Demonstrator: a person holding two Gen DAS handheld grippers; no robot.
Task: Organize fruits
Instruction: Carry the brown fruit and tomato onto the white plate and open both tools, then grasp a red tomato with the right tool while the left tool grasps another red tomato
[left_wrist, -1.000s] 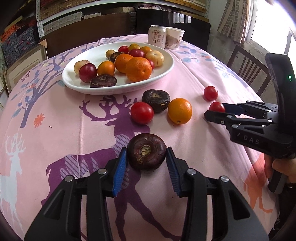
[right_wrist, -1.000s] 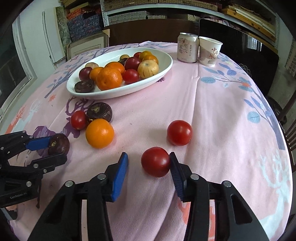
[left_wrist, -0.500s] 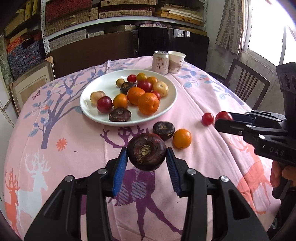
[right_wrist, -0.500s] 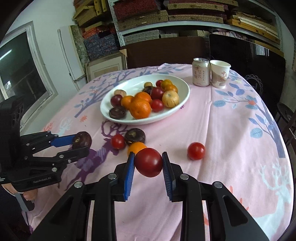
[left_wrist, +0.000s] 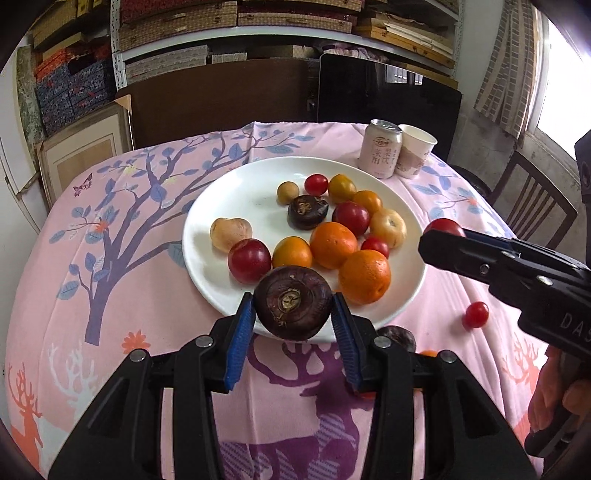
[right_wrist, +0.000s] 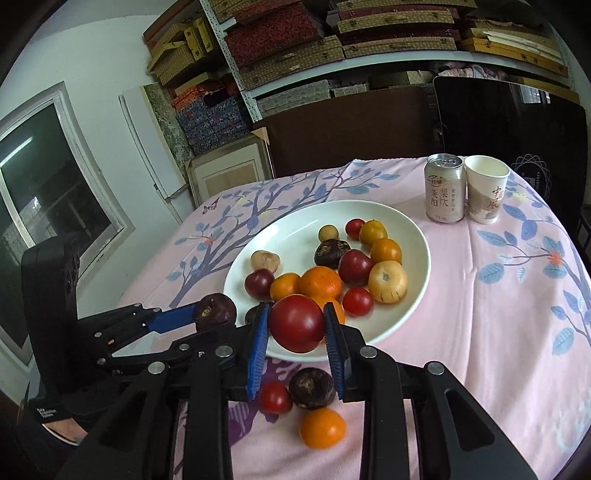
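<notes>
My left gripper (left_wrist: 293, 308) is shut on a dark purple-brown fruit (left_wrist: 293, 304) and holds it in the air over the near rim of the white plate (left_wrist: 236, 184). My right gripper (right_wrist: 295, 326) is shut on a red tomato (right_wrist: 296, 323), also raised at the plate's near edge (right_wrist: 410, 314). The plate holds several oranges, tomatoes and pale fruits. On the pink cloth lie a small tomato (right_wrist: 274, 397), a dark fruit (right_wrist: 312, 387) and an orange (right_wrist: 322, 428). Another small tomato (left_wrist: 476, 314) lies to the right in the left wrist view.
A drink can (right_wrist: 444, 194) and a paper cup (right_wrist: 485, 194) stand behind the plate at the table's far right. A wooden chair (left_wrist: 535, 206) stands off the right side. Shelves with boxes fill the back wall.
Both grippers have lifted their fruit off the cloth and moved forward to the plate's near rim. The right gripper closed on the tomato between the earliest frame and the middle one.
</notes>
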